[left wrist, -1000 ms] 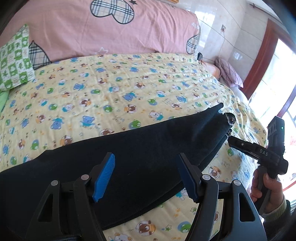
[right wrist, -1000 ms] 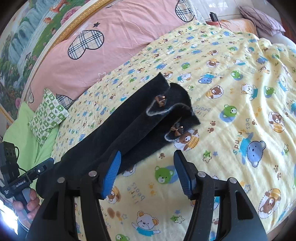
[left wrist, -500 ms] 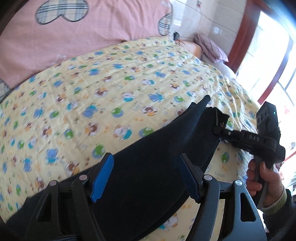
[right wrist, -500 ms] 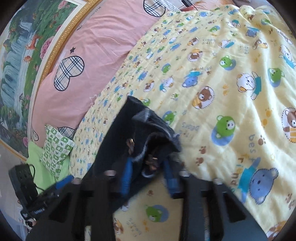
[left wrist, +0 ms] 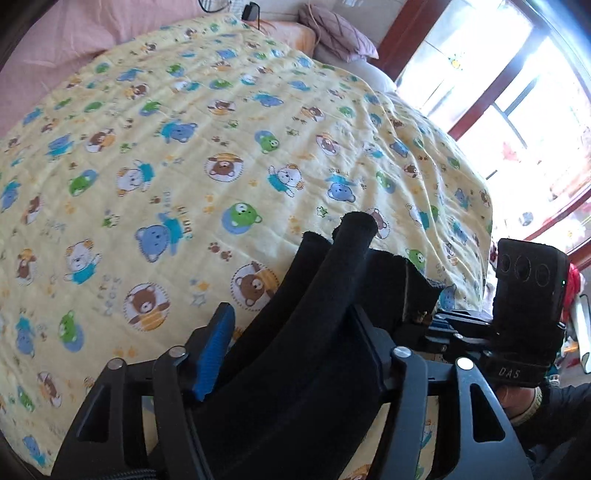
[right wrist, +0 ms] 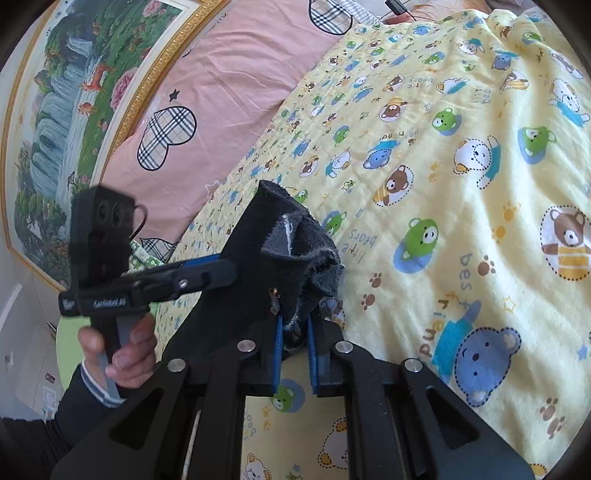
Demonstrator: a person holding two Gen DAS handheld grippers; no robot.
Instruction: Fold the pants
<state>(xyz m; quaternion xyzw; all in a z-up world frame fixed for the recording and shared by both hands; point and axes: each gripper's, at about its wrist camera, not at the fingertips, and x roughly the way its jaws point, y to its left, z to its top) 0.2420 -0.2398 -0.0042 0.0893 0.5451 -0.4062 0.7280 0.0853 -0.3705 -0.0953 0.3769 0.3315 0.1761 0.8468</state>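
Observation:
The black pants (left wrist: 314, 332) are lifted off the yellow bear-print bedspread (left wrist: 184, 147), bunched between the two grippers. My left gripper (left wrist: 291, 332) is open, with the folded black cloth running between its fingers; the right finger is hidden under the cloth. My right gripper (right wrist: 295, 332) is shut on the pants' ragged end (right wrist: 295, 251) and holds it above the bed. Each gripper shows in the other's view: the right one (left wrist: 461, 328) beside the pants at right, the left one (right wrist: 207, 273) reaching into the cloth from the left.
A pink headboard cushion (right wrist: 221, 92) and a framed landscape painting (right wrist: 55, 110) lie behind the bed. A mauve pillow (left wrist: 336, 33) sits at the bed's far corner. A window with a red-brown frame (left wrist: 517, 92) is on the right.
My right gripper closed on the pants' end and lifted it toward the left gripper. The pants, flat on the bed a second ago, are now raised and bunched between both grippers.

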